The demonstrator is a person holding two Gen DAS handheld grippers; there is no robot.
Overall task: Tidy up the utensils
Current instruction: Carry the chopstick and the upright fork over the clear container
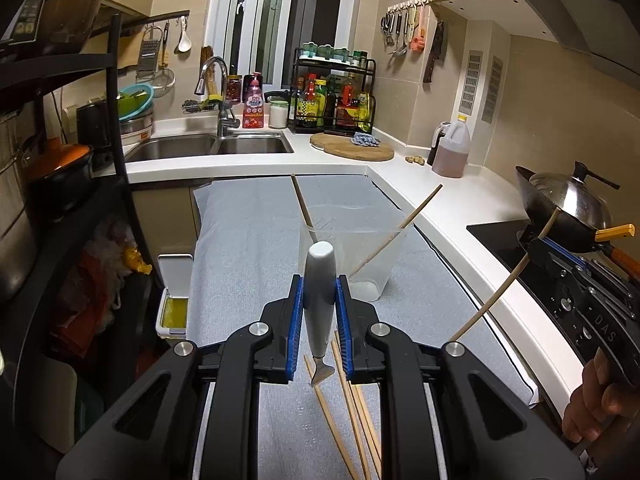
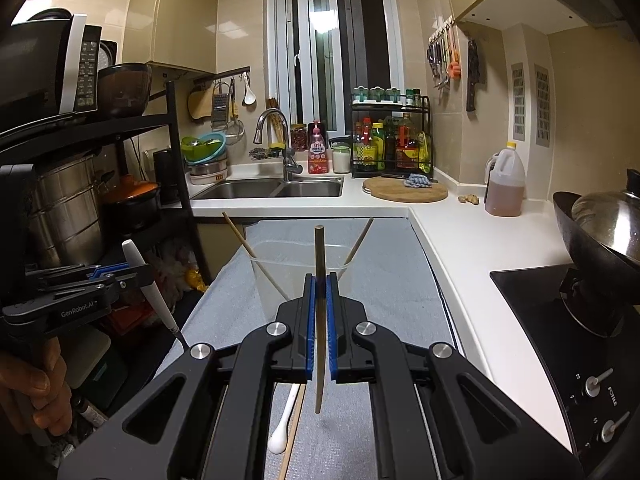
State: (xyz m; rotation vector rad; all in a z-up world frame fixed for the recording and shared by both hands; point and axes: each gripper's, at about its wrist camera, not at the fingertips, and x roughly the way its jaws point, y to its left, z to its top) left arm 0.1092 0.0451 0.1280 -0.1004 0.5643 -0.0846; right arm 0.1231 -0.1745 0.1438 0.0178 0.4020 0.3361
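My left gripper (image 1: 319, 286) is shut on a white-handled utensil (image 1: 319, 280), held upright above the grey mat (image 1: 248, 248); it also shows in the right wrist view (image 2: 150, 292). My right gripper (image 2: 320, 284) is shut on a wooden chopstick (image 2: 319, 320), also seen in the left wrist view (image 1: 504, 284). A clear plastic container (image 1: 352, 256) stands on the mat ahead with two chopsticks (image 1: 400, 226) leaning in it. Several loose chopsticks (image 1: 352, 412) lie on the mat under the left gripper. A white spoon (image 2: 282, 428) lies under the right gripper.
A white counter (image 1: 452, 208) runs along the right with a wok (image 1: 568, 208) on a black hob (image 2: 560, 320). A sink (image 1: 212, 146), cutting board (image 1: 352, 146), oil jug (image 1: 452, 148) and bottle rack (image 1: 332, 96) stand behind. A black shelf (image 1: 120, 120) stands left.
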